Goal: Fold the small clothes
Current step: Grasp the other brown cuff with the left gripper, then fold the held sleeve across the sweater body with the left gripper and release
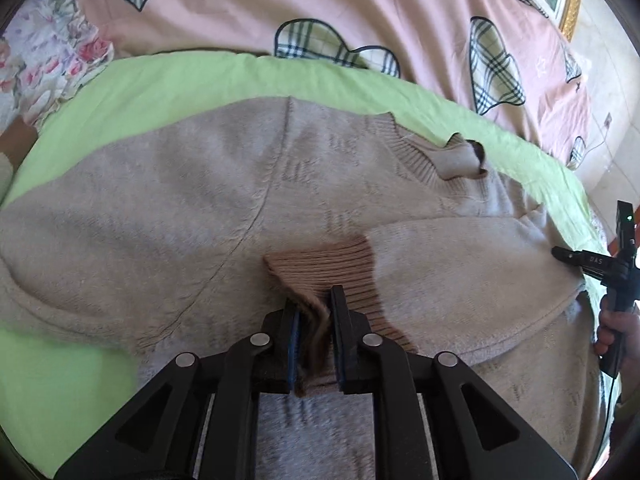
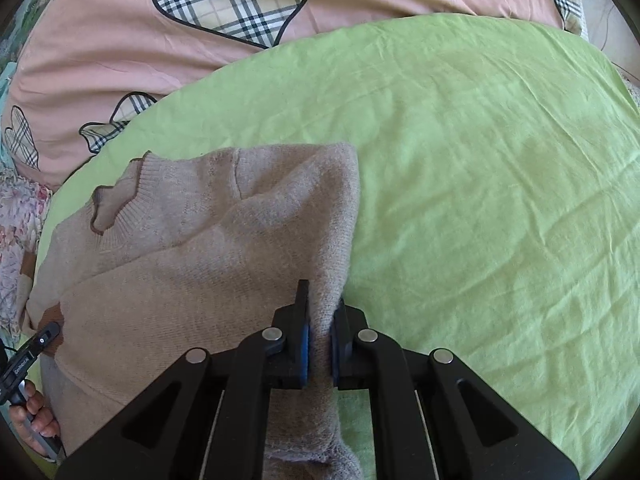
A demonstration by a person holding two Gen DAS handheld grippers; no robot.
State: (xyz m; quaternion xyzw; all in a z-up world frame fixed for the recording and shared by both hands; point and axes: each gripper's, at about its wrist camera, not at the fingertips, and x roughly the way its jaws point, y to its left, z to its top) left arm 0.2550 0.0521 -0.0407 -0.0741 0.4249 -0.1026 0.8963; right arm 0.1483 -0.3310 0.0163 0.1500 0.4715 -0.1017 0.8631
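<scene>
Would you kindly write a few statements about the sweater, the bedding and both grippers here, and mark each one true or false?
1. The sweater lies on a green sheet. True.
2. The left gripper has the brown ribbed cuff between its jaws. True.
3. The right gripper hangs open above bare sheet. False: it is shut on a fold of the sweater's edge.
4. The quilt beyond the sheet is plain blue. False: it is pink with plaid heart shapes.
5. The sweater's collar lies towards the quilt side. True.
6. The sleeve with the cuff hangs off the bed. False: it lies folded across the sweater's body.
</scene>
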